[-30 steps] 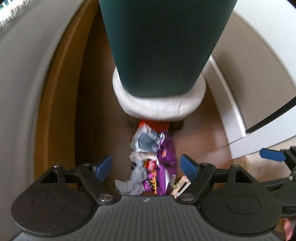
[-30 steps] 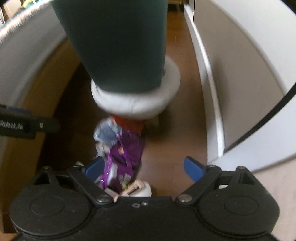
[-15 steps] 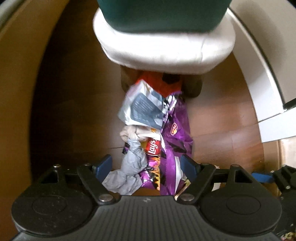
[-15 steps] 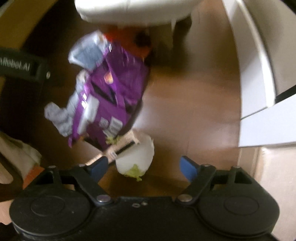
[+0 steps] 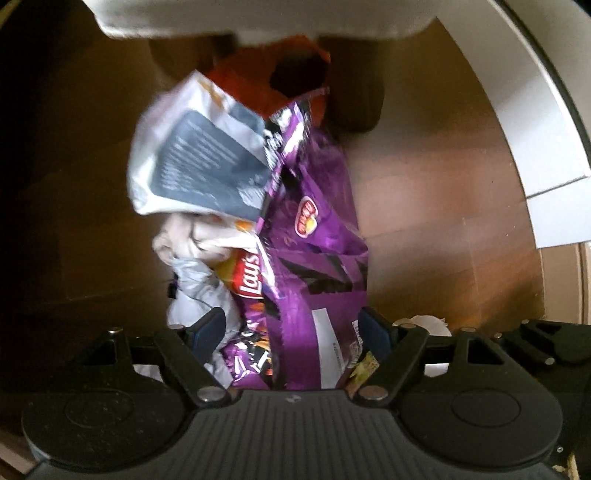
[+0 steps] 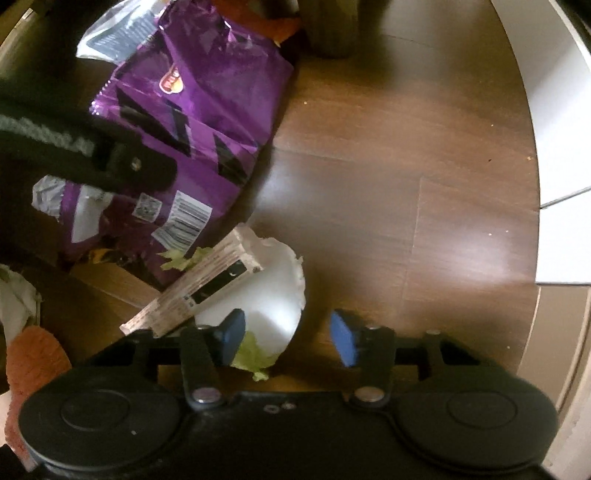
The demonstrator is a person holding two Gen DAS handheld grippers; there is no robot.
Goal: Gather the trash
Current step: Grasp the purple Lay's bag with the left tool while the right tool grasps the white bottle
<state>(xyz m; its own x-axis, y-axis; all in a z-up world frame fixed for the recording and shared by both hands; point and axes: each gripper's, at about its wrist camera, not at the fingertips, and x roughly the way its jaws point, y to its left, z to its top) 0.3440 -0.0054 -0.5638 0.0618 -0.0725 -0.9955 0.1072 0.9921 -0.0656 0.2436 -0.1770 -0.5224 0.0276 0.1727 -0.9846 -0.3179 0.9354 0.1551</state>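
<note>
A pile of trash lies on the wooden floor. A purple chip bag (image 5: pixel 314 266) lies across it, with a white-and-grey bag (image 5: pixel 195 162), a Lay's wrapper (image 5: pixel 247 284), crumpled paper (image 5: pixel 195 291) and an orange bag (image 5: pixel 273 77). My left gripper (image 5: pixel 291 328) is open, its jaws straddling the near end of the purple bag. In the right wrist view the purple bag (image 6: pixel 192 110) lies upper left. A white cup (image 6: pixel 266 295), a striped wrapper (image 6: pixel 199 291) and lettuce bits (image 6: pixel 255 358) lie by my open right gripper (image 6: pixel 286 336); its left finger overlaps the cup.
A white chair base (image 5: pixel 258 18) and its dark legs stand over the far end of the pile. A white baseboard (image 5: pixel 532 110) runs along the right. Bare floor (image 6: pixel 406 184) lies right of the trash. An orange cloth (image 6: pixel 33 354) sits at lower left.
Both grippers have dropped down toward the floor and closed in on the trash. The teal chair has slid out of the top of the views. The cup has come between the right fingers.
</note>
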